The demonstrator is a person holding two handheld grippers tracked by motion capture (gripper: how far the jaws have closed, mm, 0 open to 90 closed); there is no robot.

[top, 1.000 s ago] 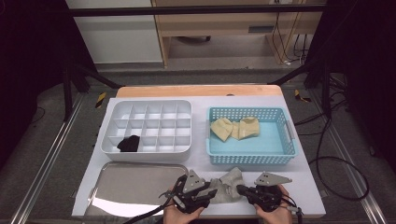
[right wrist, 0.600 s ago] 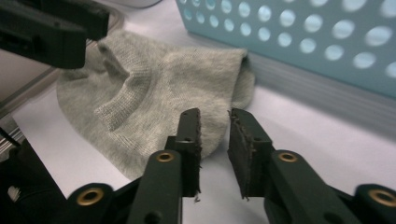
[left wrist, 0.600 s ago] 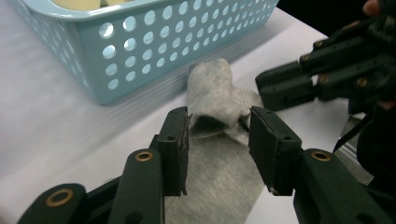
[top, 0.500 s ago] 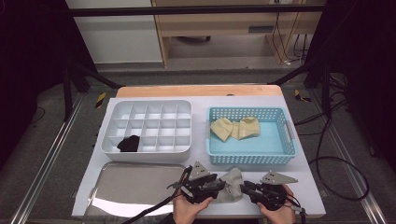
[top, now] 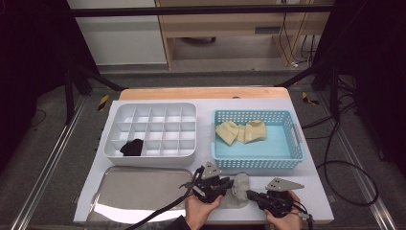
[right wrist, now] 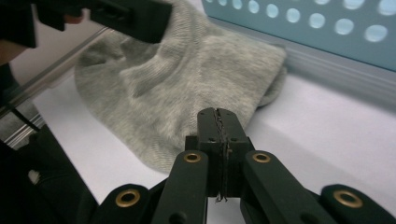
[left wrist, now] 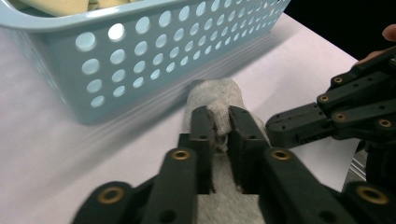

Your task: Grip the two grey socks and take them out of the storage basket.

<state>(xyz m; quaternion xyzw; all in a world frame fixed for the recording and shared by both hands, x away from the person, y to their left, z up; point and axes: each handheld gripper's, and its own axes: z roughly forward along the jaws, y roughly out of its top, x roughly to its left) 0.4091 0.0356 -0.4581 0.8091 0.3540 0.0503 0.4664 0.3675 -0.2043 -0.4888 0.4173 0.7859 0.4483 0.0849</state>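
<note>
Grey sock [top: 238,190] is sitting on the white table [top: 311,182], right between the two grippers and just in front of the blue basket [top: 297,143]. The left gripper [left wrist: 218,126] has been closing its jaws just now, and in the left gripper view a bunched-up fold of the sock is pinched between them, with the rest of the fabric running out ahead of the tips toward the basket's perforated wall. The right gripper [right wrist: 219,122] is clamped tight, jaws pressed flat together at the sock's near edge; a thin bit of fabric edge seems to be caught in the seam between them, though it's hard to be sure. From the right gripper's side, the sock spreads ahead and to its left, crumpled, with the left gripper's black jaw reaching onto it from the far end. Off to the left gripper's side there's a metal tray [top: 139,191], and beyond that a white divided organizer [top: 153,110] with a dark sock [top: 132,147] in one compartment. Two yellowish socks [top: 241,131] lie inside the basket.
</note>
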